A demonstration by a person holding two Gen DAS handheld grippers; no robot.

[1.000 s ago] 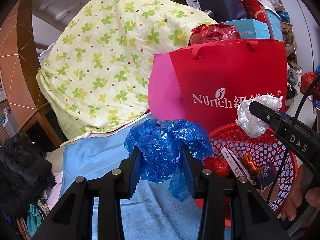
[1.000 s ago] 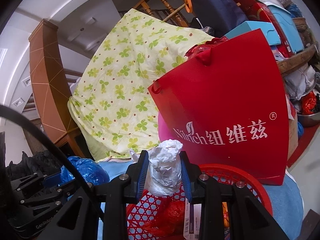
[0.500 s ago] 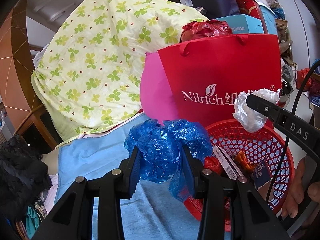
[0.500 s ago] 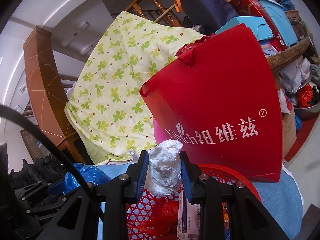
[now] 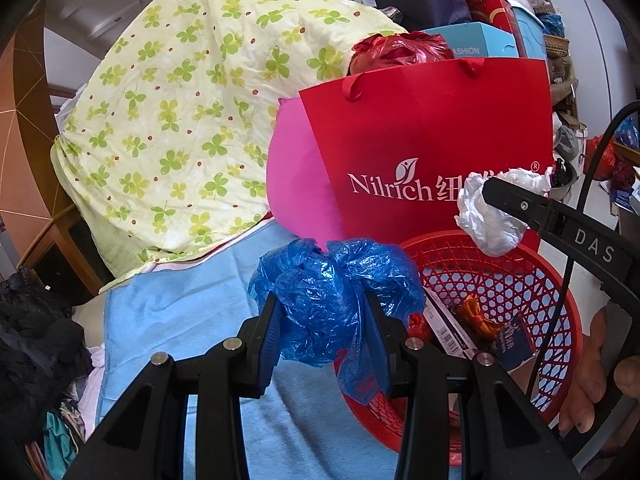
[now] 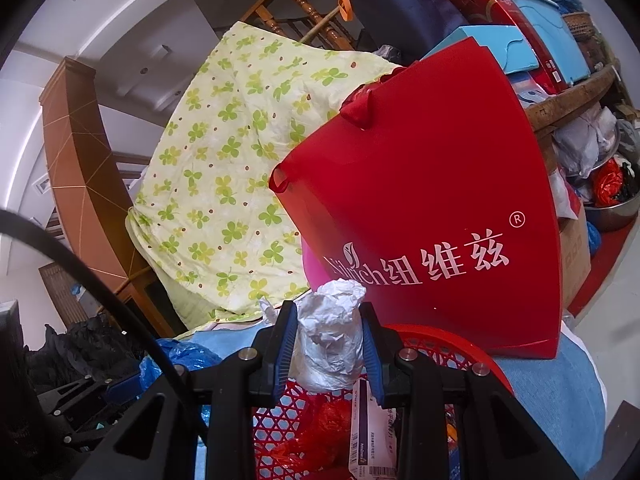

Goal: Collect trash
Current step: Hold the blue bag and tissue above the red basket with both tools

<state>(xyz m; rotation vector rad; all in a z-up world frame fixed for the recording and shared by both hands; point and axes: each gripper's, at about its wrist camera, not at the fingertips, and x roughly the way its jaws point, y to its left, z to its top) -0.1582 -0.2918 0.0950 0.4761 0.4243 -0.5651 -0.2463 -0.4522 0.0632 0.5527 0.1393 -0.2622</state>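
My left gripper is shut on a crumpled blue plastic bag, held just left of the red mesh basket. My right gripper is shut on a crumpled white plastic bag, held above the basket. In the left wrist view the white bag hangs over the basket's far rim, with a right finger across it. The basket holds red wrappers, an orange wrapper and a barcoded packet. The blue bag shows low on the left in the right wrist view.
A red paper bag printed "Nilrich" stands right behind the basket, with a pink bag beside it. A clover-print quilt is heaped at the back left. Blue cloth covers the surface. A hand is at the right edge.
Both grips stay as they were. The left wrist view has shifted slightly, so the basket and red bag sit a little further left and lower in the picture.
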